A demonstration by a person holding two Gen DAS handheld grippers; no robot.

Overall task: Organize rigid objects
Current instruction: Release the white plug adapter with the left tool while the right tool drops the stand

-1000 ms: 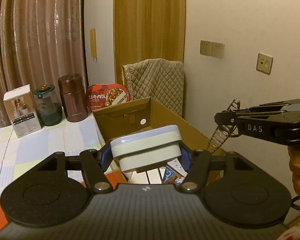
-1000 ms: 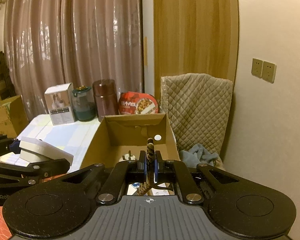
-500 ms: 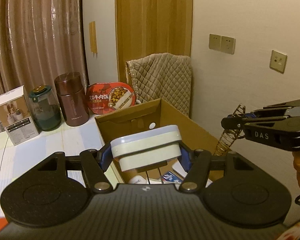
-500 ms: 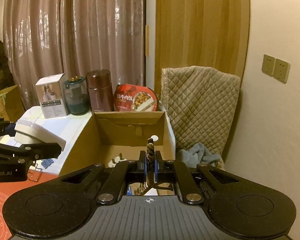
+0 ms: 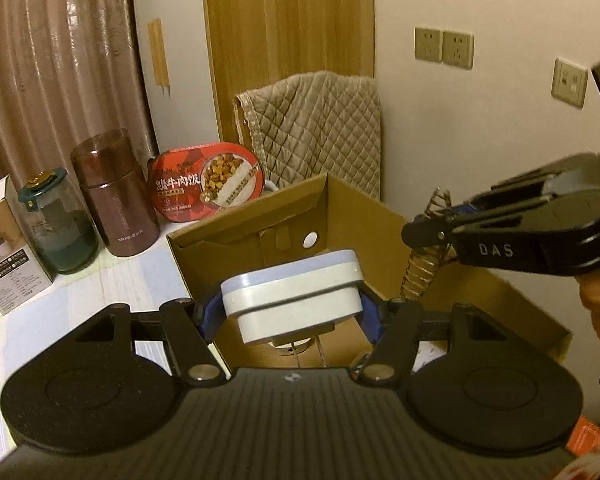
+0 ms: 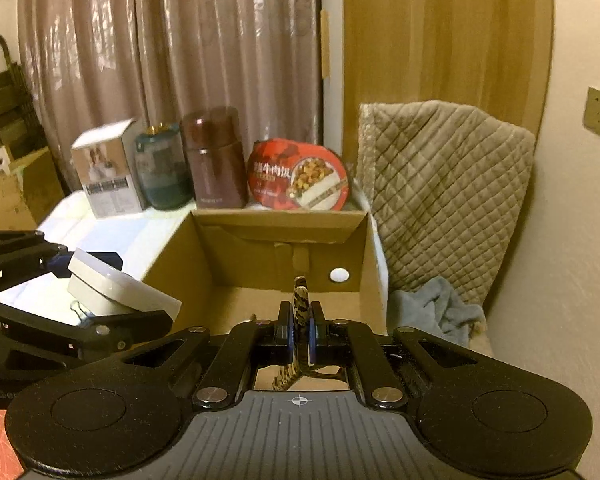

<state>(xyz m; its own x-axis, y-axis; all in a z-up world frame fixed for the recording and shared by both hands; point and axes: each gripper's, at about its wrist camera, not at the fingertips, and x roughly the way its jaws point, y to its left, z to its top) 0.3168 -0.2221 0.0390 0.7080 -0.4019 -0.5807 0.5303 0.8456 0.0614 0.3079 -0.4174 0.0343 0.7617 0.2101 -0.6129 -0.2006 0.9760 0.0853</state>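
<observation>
Back row: white carton (image 5: 4, 248), green glass jar (image 5: 58, 228), brown flask (image 5: 114, 200), red meal tub (image 5: 208, 182). Left gripper (image 5: 292, 312) clamps smooth lidded box (image 5: 292, 292) above cardboard box (image 5: 372, 224). Right gripper (image 6: 299, 330) pinches patterned hair clip (image 6: 300, 304) over it.

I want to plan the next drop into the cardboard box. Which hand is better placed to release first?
Probably the left. The left gripper holds the white case over the cardboard box opening. The right gripper, shut on the hair clip, is at the box's side wall.
</observation>
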